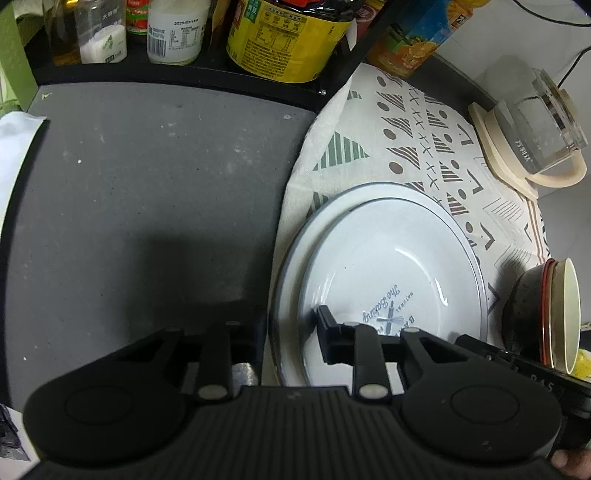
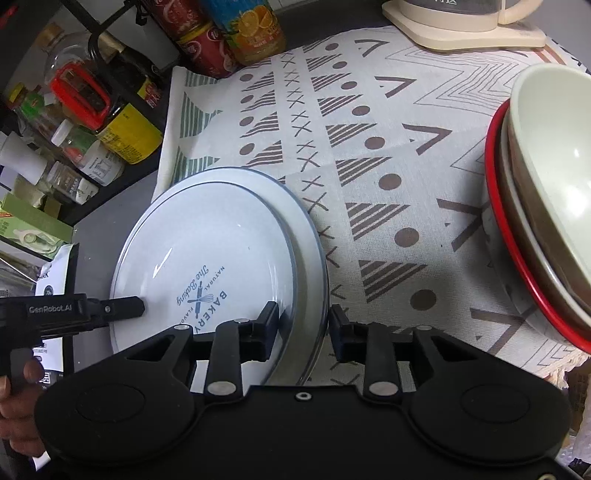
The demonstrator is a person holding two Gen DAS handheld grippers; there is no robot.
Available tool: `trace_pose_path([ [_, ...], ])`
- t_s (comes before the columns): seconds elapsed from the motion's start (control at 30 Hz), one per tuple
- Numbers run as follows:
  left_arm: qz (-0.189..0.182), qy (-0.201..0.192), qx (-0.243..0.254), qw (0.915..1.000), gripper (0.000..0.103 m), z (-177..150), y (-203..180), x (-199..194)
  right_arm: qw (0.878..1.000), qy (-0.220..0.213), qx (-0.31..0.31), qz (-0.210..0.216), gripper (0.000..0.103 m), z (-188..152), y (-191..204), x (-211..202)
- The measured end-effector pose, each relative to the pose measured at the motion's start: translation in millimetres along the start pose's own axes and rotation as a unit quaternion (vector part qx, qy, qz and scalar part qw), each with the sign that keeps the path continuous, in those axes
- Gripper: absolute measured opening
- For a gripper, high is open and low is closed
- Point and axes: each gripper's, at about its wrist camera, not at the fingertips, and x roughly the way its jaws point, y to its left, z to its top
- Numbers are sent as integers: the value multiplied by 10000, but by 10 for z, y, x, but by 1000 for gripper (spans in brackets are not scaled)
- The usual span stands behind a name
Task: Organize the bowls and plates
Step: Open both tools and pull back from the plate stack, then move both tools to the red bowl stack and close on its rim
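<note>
Two white plates lie stacked on the patterned cloth: a smaller bakery-print plate on a larger blue-rimmed plate. My left gripper is open and straddles the stack's near-left rim, one finger over the top plate, the other outside. My right gripper is open and straddles the right rim the same way. The left gripper's finger shows in the right wrist view. Stacked bowls, cream inside a red-rimmed dark one, stand to the right.
A grey mat lies left of the cloth. A black rack with jars and bottles stands behind. A glass kettle on a cream base stands at the back right.
</note>
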Motion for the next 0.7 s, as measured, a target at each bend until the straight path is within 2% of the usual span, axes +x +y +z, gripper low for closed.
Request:
trace_pose_path([
  [0.07,86,11,-19,10000,28,25,-12,-31,10000,-68,-21,20,31,28,-20,-39],
  [0.13,145,-107,22,9998,31,35,-40,-98,9998,-159,-75,38,36,74,-29,-94],
  [0.2,153,-174,90,9997,32,68,-84,-160,9993,-336,-151,112,53,131,-31,-187],
  [0.27,232,-240,38,9994,35,111,-126,-235,9983,-506,-215,183,59,186,-35,-305],
  [0.33,254,-410,10,9988,49,139,-188,-331,9969,-685,-272,283,63,233,-50,-432],
  [0.4,285,-565,153,9979,58,157,-287,-395,9945,-933,-338,333,68,261,-84,-562],
  [0.47,342,-686,243,9968,62,168,-395,-456,9929,-1102,-291,330,70,280,-152,-667],
  [0.53,263,-789,281,9961,71,165,-497,-506,9920,-1191,-217,362,73,288,-236,-740],
  [0.6,205,-867,308,9955,74,161,-604,-525,9907,-1297,-218,359,79,299,-330,-816],
  [0.7,175,-904,350,9951,75,135,-790,-519,9894,-1425,-113,267,82,314,-478,-936],
])
